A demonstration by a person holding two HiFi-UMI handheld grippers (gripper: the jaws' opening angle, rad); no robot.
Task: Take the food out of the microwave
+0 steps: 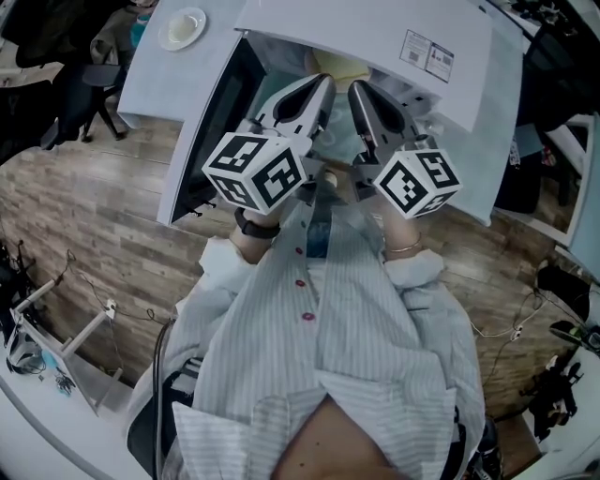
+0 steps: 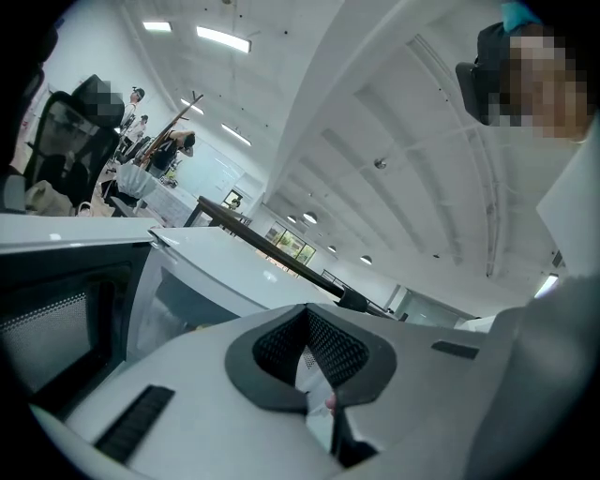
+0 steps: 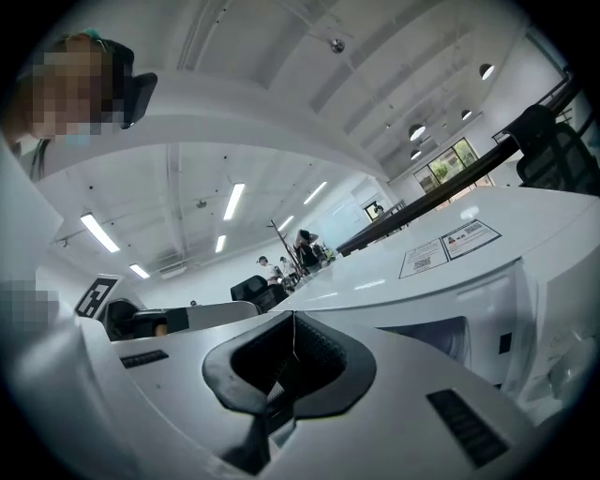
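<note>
Head view: the microwave (image 1: 375, 37) door (image 1: 217, 127) is open. Left hand-held gripper (image 1: 322, 86) and right hand-held gripper (image 1: 358, 92) are closed and empty. Food is not out yet.

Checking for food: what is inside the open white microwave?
Only a pale yellow patch shows inside the white microwave; the left gripper and right gripper cover the rest, so food cannot be confirmed.

microwave (image 1: 375, 37): wht, smooth, glossy | floor (image 1: 103, 216): wood planks, matt | shirt (image 1: 375, 337): striped cloth | plate (image 1: 200, 23): glossy
</note>
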